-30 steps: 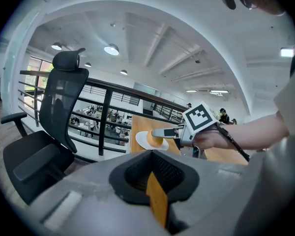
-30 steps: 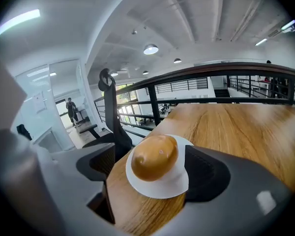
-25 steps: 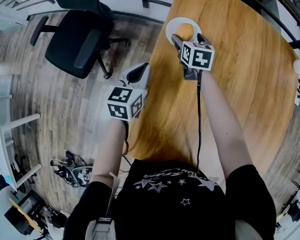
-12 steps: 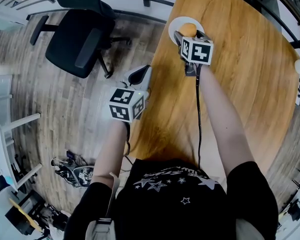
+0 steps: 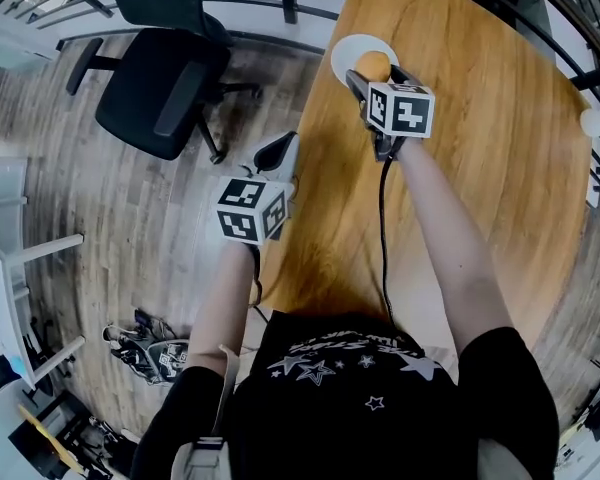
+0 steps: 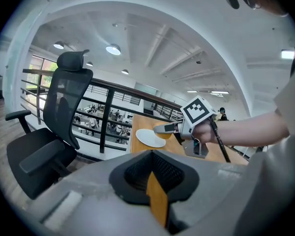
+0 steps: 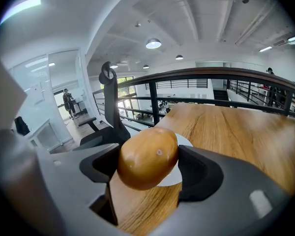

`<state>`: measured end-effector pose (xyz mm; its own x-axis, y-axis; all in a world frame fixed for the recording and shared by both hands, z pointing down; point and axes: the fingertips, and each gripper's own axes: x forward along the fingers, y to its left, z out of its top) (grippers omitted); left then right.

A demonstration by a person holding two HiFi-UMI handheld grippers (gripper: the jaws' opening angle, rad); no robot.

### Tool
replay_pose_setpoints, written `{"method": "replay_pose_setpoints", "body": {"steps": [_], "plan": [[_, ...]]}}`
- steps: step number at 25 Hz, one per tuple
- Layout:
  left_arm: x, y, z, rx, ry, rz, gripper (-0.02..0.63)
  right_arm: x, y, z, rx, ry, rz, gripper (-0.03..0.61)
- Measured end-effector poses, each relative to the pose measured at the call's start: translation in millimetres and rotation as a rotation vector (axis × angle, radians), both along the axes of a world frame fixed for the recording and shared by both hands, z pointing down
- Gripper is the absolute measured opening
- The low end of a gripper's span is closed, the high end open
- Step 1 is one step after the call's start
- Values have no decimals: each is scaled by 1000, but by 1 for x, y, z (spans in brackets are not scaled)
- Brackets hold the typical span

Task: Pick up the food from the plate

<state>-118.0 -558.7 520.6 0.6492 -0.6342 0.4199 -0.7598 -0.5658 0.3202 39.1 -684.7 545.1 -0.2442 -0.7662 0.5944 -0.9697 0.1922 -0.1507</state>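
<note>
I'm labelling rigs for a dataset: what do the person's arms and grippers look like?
Both the left gripper and right gripper are grey with dark-padded tongs, each carrying a white cube with black square markers. A black cable trails from the right one. The person wears a black short-sleeved shirt with white stars.

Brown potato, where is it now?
In the right gripper view, the smooth brown oval potato sits gripped between the right tongs, just above the round white plate on the wooden table.

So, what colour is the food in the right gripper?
Golden-brown oval food, clearest in right gripper view.
</note>
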Motion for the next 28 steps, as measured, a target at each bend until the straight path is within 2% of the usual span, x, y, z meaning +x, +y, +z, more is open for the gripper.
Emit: {"method": "replay_pose_setpoints", "body": {"steps": [16,28], "plan": [[18,94,-57,85,6,11,0,12,109,-81,124,-89,-34,376],[49,172,-83,153,0,-12,0,48,194,-112,164,-110,-34,376]]}}
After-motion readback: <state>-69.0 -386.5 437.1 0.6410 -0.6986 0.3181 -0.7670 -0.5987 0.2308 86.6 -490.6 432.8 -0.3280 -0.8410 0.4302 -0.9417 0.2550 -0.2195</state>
